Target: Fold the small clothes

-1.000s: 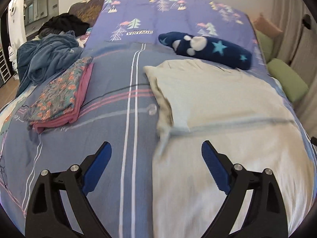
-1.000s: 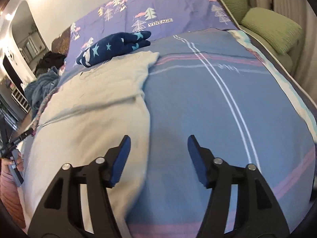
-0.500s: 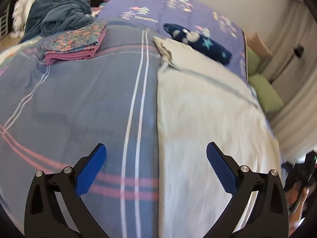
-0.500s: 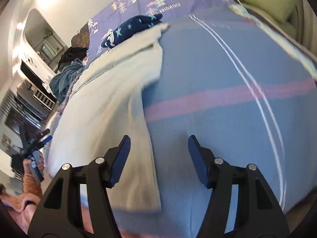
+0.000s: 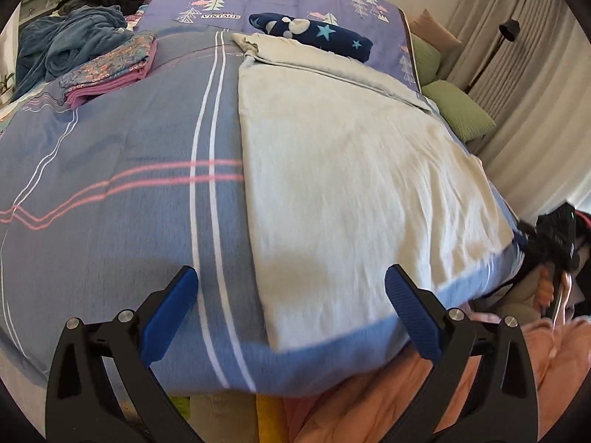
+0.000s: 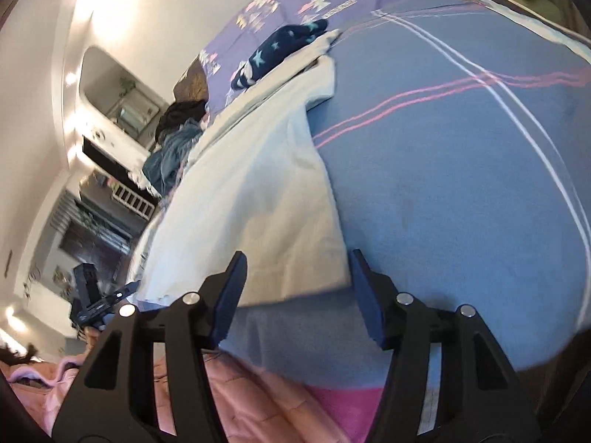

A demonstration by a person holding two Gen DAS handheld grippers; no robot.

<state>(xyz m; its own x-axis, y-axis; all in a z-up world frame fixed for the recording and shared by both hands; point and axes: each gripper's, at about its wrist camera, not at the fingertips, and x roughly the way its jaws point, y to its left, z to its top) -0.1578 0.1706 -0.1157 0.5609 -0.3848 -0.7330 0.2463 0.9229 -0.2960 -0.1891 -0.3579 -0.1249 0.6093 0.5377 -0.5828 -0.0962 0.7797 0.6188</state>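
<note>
Left gripper [image 5: 290, 295]: lower centre of the left wrist view; blue-padded fingers [image 5: 170, 301] spread wide, nothing between them. It hangs over the near edge of the bed, one pad over the bedcover, the other over the near corner of the shirt.
Right gripper [image 6: 295, 291]: lower centre of the right wrist view; fingers spread, holding nothing. The near right corner of the shirt lies in the gap between the pads; contact cannot be told.
Shirt [image 5: 351, 155]: pale grey-white, spread flat on the bedcover, running from the near edge of the bed up toward the pillows. A folded-over band shows at its far end, upper centre of the left view. In the right wrist view the shirt [image 6: 258, 192] fills the centre left.
Bedcover [image 5: 129, 184]: blue with white and pink stripes; takes up most of both frames.
Dark blue star-print garment [image 5: 314, 33]: rolled, upper centre of the left view, touching the far end of the shirt.
Folded floral pile [image 5: 110, 70]: upper left, pink cloth beneath, well apart from the shirt.
Crumpled blue clothes [image 5: 62, 44]: far upper left, just behind the floral pile.
Green cushions [image 5: 458, 110]: right edge of the left view, beside the bed.
</note>
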